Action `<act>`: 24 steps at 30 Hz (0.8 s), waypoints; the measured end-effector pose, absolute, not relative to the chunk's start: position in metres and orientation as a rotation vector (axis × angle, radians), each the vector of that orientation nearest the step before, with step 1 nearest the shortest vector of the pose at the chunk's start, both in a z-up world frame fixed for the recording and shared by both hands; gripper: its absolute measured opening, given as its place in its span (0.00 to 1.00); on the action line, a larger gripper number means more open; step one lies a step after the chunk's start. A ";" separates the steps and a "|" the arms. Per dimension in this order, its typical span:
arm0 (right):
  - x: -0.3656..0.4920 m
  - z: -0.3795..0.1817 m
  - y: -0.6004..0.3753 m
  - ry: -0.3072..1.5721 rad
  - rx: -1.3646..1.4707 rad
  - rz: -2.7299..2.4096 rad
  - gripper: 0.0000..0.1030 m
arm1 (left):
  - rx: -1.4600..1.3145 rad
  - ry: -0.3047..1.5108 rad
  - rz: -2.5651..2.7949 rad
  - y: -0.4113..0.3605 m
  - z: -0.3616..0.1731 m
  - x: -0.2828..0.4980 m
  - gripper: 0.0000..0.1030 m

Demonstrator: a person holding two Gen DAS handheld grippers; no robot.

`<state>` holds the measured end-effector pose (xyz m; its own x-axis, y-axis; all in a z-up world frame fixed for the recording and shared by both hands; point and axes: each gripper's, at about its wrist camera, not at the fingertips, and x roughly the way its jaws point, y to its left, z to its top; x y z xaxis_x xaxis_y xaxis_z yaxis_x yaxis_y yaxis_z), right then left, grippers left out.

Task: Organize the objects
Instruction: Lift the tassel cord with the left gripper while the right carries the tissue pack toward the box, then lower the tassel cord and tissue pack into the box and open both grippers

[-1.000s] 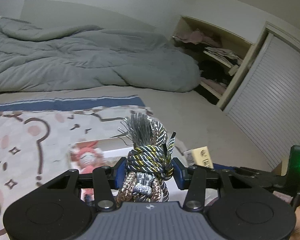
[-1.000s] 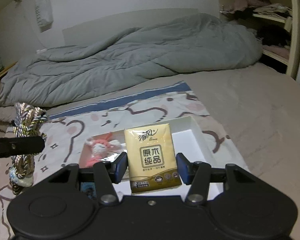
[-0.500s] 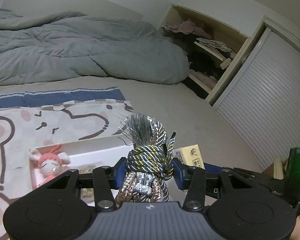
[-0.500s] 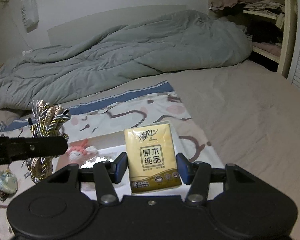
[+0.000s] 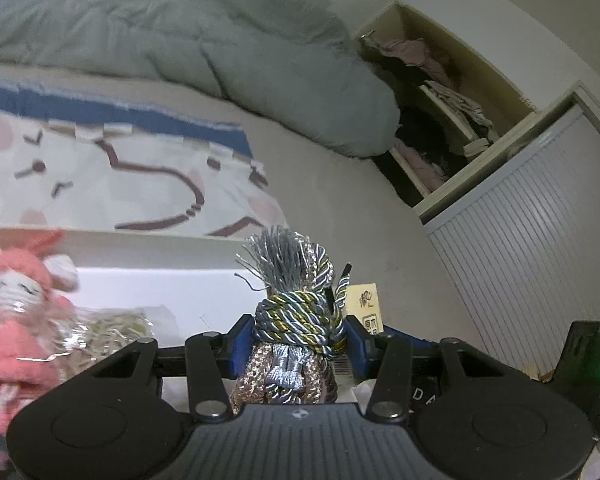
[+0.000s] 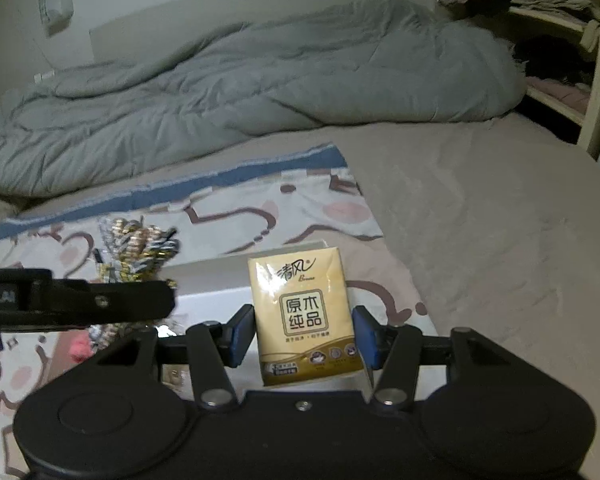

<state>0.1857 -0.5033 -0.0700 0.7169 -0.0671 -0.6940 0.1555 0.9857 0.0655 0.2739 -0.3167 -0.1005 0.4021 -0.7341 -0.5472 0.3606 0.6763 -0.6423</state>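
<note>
My left gripper point(image 5: 296, 344) is shut on a coiled grey, gold and silver rope bundle point(image 5: 296, 312) with a frayed tassel on top, held over the white box point(image 5: 160, 284). My right gripper point(image 6: 304, 336) is shut on a yellow tissue pack point(image 6: 304, 312), held upright over the same white box point(image 6: 212, 294). A pink knitted doll point(image 5: 16, 316) and a crinkly clear packet point(image 5: 108, 328) lie in the box. The tissue pack also shows just right of the rope in the left wrist view point(image 5: 366, 306). The rope and left gripper show at left in the right wrist view point(image 6: 136, 248).
The box sits on a patterned cream cloth point(image 6: 260, 216) with a blue border, spread on a beige bed point(image 6: 480, 220). A rumpled grey duvet point(image 6: 240, 92) lies behind. An open shelf with clothes point(image 5: 440, 92) and a slatted cabinet door point(image 5: 540, 232) stand at right.
Both grippers have moved forward and closer together over the white box, still holding the rope and the tissue pack. The doll has slid to the left edge of the left wrist view.
</note>
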 end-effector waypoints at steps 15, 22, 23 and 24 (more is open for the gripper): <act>0.223 -0.105 -0.506 0.760 0.102 -0.074 0.54 | -0.433 0.934 -0.557 -0.330 -0.147 0.316 0.75; 0.223 -0.111 -0.504 0.795 0.078 -0.112 0.68 | -0.369 0.929 -0.547 -0.319 -0.142 0.313 0.75; 0.222 -0.111 -0.504 0.795 0.080 -0.114 0.68 | -0.362 0.930 -0.545 -0.318 -0.140 0.312 0.75; 0.222 -0.111 -0.504 0.796 0.082 -0.113 0.68 | -0.355 0.930 -0.545 -0.317 -0.139 0.311 0.75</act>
<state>0.2216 -0.5042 -0.1107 0.6940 -0.0704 -0.7165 0.1320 0.9908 0.0305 0.3113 -0.3173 -0.1391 0.4793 -0.5831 -0.6559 0.2871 0.8104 -0.5107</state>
